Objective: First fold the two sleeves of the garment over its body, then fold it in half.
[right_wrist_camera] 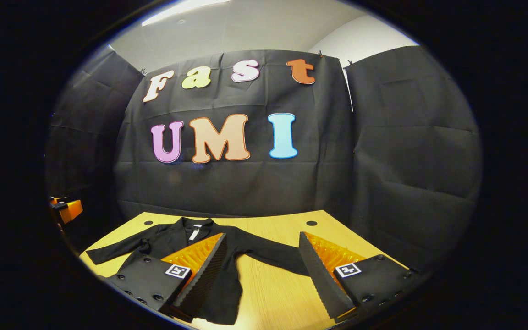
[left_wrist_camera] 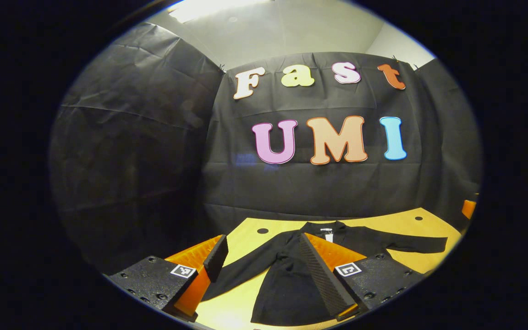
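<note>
Garment point(left_wrist_camera: 291, 284) lies flat on the bench point(left_wrist_camera: 410, 220), a black jacket-like top with its collar toward the far edge and its hem toward you, both sleeves spread out sideways and neither one folded over the body yet, so you stand at the very first step of the task as I judge it. Your left gripper point(left_wrist_camera: 264, 268) hovers above the near edge with its jaws spread wide and nothing between them, and the left sleeve point(left_wrist_camera: 241, 266) runs toward the bench's left side just under that gap. Your right gripper point(right_wrist_camera: 261, 266) hangs likewise released and empty, with the right sleeve point(right_wrist_camera: 268, 254) crossing the bare wood between its fingers. The next move probably calls for you to lower each gripper onto a sleeve near its cuff, pinch a single layer of cloth, then lift and carry it inward over the chest; the fabric looks thin and limp, so a shallow bite may slip. The bench is pale wood with two small round holes point(right_wrist_camera: 311, 223) near its far corners. Black cloth walls point(right_wrist_camera: 410, 151) close the booth on three sides, under a pale ceiling with a light strip point(right_wrist_camera: 186, 9).
</note>
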The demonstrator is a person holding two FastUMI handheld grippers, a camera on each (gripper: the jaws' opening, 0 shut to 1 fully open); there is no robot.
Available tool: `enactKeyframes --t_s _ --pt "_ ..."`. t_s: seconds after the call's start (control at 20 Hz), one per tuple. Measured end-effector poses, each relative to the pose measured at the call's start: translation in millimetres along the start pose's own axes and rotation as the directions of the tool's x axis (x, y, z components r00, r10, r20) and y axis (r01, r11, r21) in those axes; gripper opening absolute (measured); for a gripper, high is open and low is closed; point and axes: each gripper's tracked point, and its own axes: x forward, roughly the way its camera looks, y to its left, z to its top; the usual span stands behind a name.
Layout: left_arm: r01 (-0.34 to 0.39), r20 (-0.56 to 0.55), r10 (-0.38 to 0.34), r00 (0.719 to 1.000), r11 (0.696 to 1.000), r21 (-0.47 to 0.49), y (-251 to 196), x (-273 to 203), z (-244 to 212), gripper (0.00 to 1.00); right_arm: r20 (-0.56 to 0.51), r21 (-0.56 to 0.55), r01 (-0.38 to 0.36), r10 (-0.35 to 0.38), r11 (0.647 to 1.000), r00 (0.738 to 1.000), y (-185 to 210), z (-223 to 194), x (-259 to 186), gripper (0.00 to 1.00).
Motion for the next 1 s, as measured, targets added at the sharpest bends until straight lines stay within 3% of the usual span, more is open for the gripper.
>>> enactKeyframes --t_s 0.65,1.0 --pt "-0.029 -0.033 0.028 0.999 0.999 -0.021 -2 3 -12 0.96 -0.005 0.032 0.042 -0.042 0.999 0.999 -38 2 26 0.98" --pt "-0.098 -0.054 0.096 0.994 0.995 -0.031 13 4 -17 0.96 -0.054 -0.002 0.085 -0.085 0.996 0.995 -80 -6 74 1.00"
